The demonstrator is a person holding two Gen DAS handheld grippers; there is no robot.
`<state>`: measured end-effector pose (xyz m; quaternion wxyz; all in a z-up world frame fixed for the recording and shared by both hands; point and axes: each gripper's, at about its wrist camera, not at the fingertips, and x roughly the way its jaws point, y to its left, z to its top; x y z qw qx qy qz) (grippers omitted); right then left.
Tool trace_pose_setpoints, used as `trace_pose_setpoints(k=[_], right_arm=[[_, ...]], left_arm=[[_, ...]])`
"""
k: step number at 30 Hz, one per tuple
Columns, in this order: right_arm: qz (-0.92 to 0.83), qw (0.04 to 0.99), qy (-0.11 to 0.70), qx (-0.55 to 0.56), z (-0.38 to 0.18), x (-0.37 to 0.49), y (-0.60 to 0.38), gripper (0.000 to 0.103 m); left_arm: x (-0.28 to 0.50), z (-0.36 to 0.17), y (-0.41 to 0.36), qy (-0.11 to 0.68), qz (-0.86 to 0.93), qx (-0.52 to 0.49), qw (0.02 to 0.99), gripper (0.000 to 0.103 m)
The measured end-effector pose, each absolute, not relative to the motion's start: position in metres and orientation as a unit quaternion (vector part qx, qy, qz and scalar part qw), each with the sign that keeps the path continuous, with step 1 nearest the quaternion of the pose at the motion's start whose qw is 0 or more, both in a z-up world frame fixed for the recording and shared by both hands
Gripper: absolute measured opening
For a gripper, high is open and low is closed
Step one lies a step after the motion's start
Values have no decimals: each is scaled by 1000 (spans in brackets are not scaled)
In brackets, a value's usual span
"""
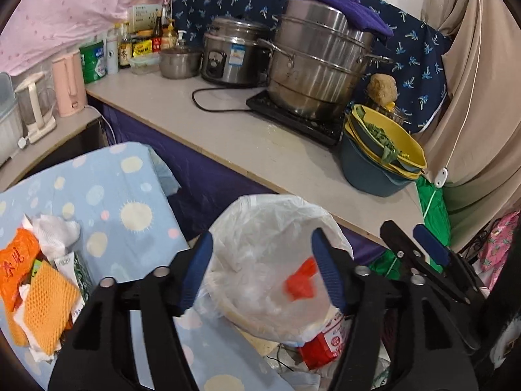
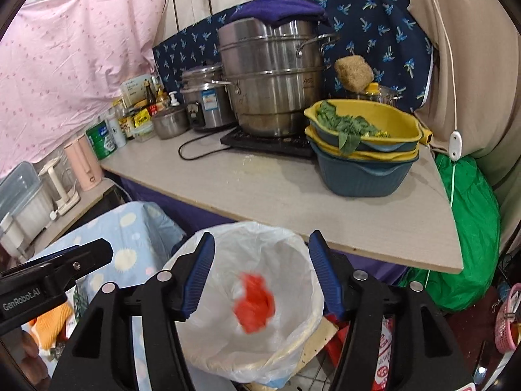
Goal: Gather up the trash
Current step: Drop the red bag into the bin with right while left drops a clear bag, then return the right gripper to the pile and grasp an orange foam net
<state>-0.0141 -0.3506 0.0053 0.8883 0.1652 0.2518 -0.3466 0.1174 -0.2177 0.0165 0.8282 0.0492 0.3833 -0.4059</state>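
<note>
Two claws hang over a bin lined with a white plastic bag (image 2: 260, 293), both with their blue-padded jaws standing apart and nothing between them. The left claw (image 1: 262, 270) sits above the bag's near edge; the right claw (image 2: 260, 277) is centred over the bag's mouth. A red scrap of trash (image 2: 254, 306), blurred, shows inside the bag's opening, clear of both claws. The left wrist view shows the right claw's black fingers just beside the bag's right side.

Left of the bin stands a surface covered in a light blue cloth with pale dots (image 1: 107, 189). On it lies a heap of remaining trash (image 1: 42, 280): an orange wrapper, orange foam netting, crumpled white tissue and a small printed packet.

Behind the bin runs a pale bench (image 2: 293, 202). It carries a tall steel steamer pot (image 2: 273, 78) on a black hob, a rice cooker (image 2: 203, 101), stacked yellow and blue basins (image 2: 364, 150) holding green leaves, and bottles at the far left.
</note>
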Motion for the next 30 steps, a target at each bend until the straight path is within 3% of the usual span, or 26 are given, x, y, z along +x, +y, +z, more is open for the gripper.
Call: trace_pose_setpoints(k=[5,12,17,30], right_arm=[[-343,893,241,162,17,-20,-343,60],[-326,903,233,156,31,-20,-321,61],[-302,914,227,150,39,-16,-296,65],[-217,929,266,136,17,22,-209,66]], left_arm=[[123,25,-204,376,-393,39,839,71],[133,35,-166,367,-353,26,861,74],[135,40,-128,354,-310,25,882,84],[145,10,-16,384,-212,13,899,85]])
